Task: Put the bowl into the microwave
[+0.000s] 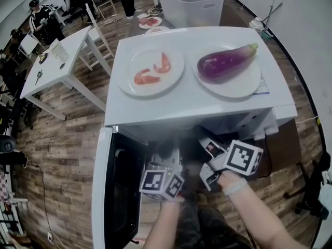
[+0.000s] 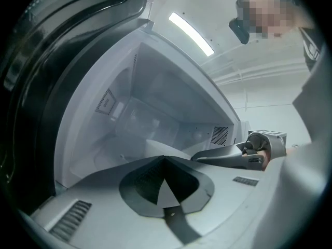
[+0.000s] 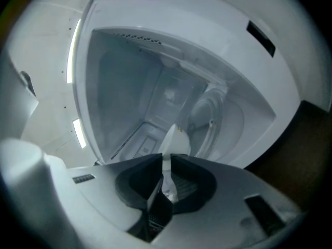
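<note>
The bowl (image 3: 176,139) hangs edge-on at the microwave (image 1: 189,95) mouth, rim apparently pinched in your right gripper (image 3: 166,158) to carry it inside; your left gripper (image 2: 165,158), pressed together empty, idles alongside.

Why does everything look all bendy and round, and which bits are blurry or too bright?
Head view: the wide lens bends straight lines, so the microwave top bulges. Left gripper view: a ceiling light glares as a bright strip, and the door side is in deep shadow. Right gripper view: the near jaws look soft and grey; the edges fade to black.
</note>
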Motion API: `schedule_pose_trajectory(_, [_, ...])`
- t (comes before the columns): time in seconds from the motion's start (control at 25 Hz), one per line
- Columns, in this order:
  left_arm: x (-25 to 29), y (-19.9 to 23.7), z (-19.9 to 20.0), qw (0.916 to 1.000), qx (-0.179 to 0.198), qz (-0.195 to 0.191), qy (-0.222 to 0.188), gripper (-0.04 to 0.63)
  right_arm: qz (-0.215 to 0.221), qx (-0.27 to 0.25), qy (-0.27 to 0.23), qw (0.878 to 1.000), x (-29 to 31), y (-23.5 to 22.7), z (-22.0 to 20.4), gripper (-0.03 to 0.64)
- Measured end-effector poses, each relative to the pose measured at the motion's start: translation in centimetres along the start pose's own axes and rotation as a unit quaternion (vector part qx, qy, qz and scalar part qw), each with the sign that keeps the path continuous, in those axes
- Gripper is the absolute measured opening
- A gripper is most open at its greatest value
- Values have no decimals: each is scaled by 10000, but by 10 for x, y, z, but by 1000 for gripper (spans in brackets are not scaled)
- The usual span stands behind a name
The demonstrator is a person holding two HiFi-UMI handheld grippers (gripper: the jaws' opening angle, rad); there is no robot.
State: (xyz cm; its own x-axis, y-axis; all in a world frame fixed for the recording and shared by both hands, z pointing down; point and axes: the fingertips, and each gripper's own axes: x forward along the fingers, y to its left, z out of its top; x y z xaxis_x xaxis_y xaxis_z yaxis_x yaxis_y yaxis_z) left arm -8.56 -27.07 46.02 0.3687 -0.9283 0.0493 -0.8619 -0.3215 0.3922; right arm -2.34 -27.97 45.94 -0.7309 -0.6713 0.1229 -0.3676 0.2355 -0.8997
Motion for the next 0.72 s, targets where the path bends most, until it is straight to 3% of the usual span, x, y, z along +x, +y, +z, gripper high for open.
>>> schedule_pose_trajectory(0.72, [10, -2, 2, 10000, -59, -68, 10, 2, -468, -327, -38, 9984, -3, -17, 7, 5])
